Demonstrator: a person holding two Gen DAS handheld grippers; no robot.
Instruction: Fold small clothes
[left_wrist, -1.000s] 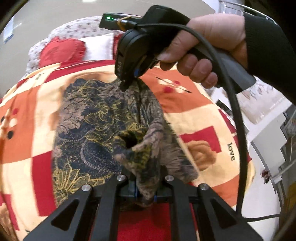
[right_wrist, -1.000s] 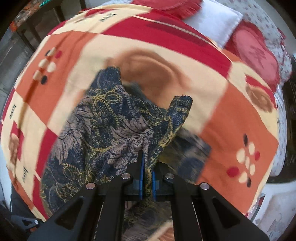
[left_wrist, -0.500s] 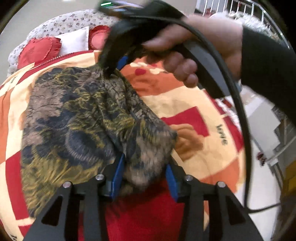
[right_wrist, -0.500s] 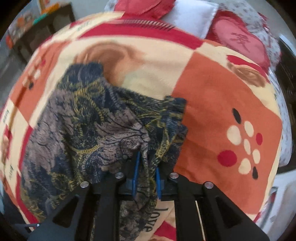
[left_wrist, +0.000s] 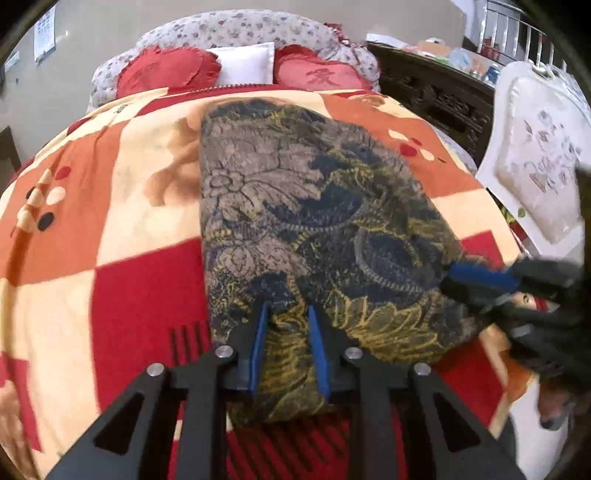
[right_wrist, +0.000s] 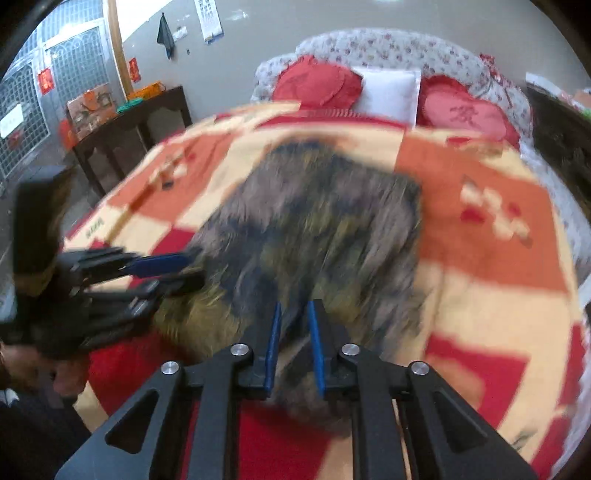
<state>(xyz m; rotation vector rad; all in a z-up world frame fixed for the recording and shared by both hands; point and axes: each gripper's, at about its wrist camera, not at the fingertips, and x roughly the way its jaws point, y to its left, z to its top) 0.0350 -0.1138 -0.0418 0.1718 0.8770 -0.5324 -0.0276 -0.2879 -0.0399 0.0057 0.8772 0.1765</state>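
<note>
Left gripper: you hold it low, parted, straddling the patterned garment's near edge.
Right gripper: level beside it, parted over the hem.

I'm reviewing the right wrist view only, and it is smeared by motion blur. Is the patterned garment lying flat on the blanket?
Observer: Yes. The left wrist view shows the garment flat, as one oblong with a straight left edge.
Operator: Where is the left gripper?
Observer: The left gripper has the near hem between its pads. I cannot tell whether it pinches.
Operator: And the right one?
Observer: The right gripper is at the garment's near right corner.
</note>
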